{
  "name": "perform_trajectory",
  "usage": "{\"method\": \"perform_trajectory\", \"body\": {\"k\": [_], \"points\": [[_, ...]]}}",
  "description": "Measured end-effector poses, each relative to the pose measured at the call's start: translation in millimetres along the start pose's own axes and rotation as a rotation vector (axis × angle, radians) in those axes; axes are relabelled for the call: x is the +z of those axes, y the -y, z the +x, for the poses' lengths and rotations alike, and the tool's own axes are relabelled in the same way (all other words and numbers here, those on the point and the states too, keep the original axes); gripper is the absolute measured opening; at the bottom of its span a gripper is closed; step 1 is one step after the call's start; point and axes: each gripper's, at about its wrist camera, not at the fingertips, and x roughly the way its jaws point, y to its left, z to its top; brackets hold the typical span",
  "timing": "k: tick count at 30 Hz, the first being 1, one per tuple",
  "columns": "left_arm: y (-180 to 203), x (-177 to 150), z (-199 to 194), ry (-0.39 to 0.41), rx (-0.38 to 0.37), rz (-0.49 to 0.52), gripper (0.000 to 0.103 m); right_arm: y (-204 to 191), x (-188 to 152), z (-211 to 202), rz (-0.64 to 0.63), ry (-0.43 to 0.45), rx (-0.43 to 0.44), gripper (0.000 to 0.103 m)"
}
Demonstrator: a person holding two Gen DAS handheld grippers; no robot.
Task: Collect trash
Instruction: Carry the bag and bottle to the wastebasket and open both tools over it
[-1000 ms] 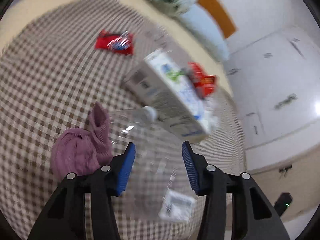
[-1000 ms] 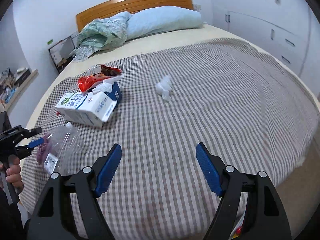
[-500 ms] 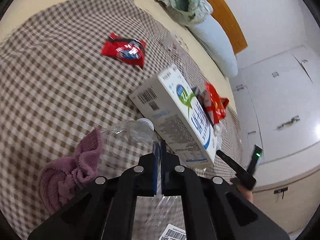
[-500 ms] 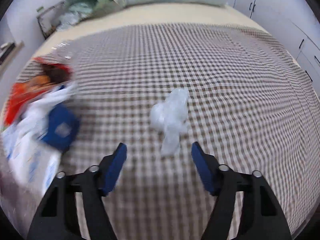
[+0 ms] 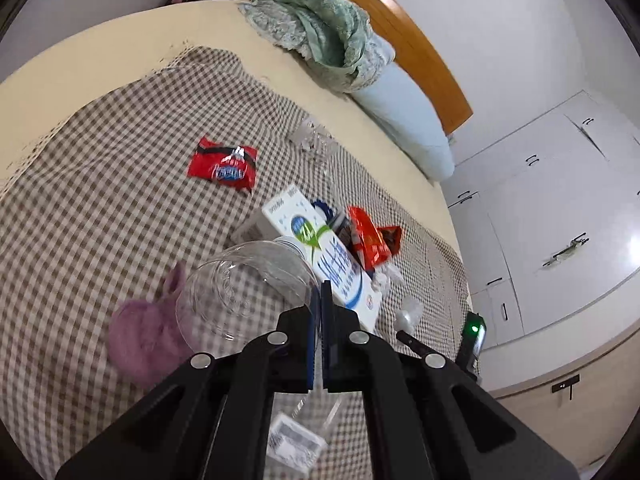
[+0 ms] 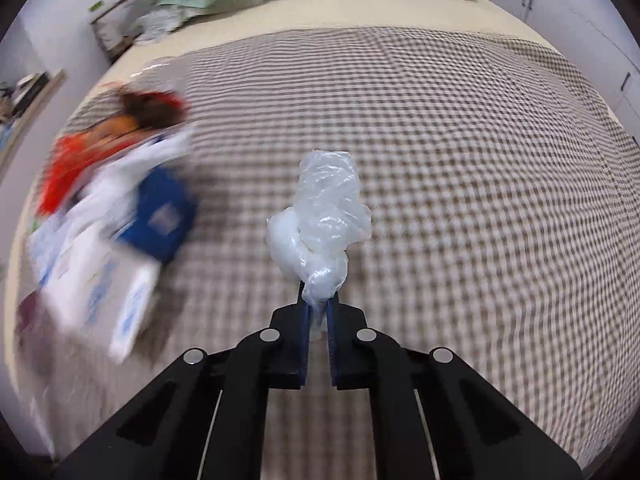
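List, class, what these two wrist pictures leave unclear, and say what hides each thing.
- Left wrist: clear bottle's lower body, hidden behind the left gripper.
- Right wrist: milk carton and snack wrappers, smeared by motion blur.
- Right wrist: plastic wad's pinched end, hidden between the right gripper's closing jaws.

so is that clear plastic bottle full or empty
Empty, as far as it shows: the clear plastic bottle lets the checked blanket show straight through, with no liquid line. The left tool is shut on its thin wall.
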Motion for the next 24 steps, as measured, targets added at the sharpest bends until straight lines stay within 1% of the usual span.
{"method": "perform_trajectory", "body": {"k": [3,6,10,12,14,16,18,19,21,22,24], "points": [[16,-12,-23,0.008,0.004,0.029,0.0,-17,-30,-43,-0.04,0.029,0.043,0.008],[36,-27,-51,0.032,0.004,0.066,0.0,-22,-67,-90,-0.06,0.076,0.072,0.008],[69,-56,-74,0.004,-0.011,0.139,0.0,-5,-113,-145,-0.035,0.145,0.094,0.008],[85,-73,-80,-0.005,-0.019,0.175,0.0,14,-141,-169,0.0,0.175,0.1,0.008],[103,-93,-82,-0.028,-0.034,0.216,0.0,41,-166,-186,0.046,0.2,0.086,0.008],[122,-117,-80,-0.067,-0.052,0.257,0.0,66,-194,-203,0.099,0.221,0.064,0.008],[144,-148,-72,-0.119,-0.077,0.315,0.0,98,-234,-216,0.157,0.227,0.039,0.008],[153,-162,-69,-0.142,-0.086,0.34,0.0,113,-249,-218,0.181,0.224,0.015,0.008],[173,-199,-53,-0.211,-0.105,0.404,0.0,143,-296,-219,0.239,0.197,-0.035,0.008],[180,-215,-46,-0.242,-0.111,0.425,0.0,157,-316,-216,0.276,0.179,-0.046,0.008],[195,-255,-24,-0.325,-0.117,0.475,0.0,191,-366,-207,0.379,0.131,-0.062,0.008]]}}
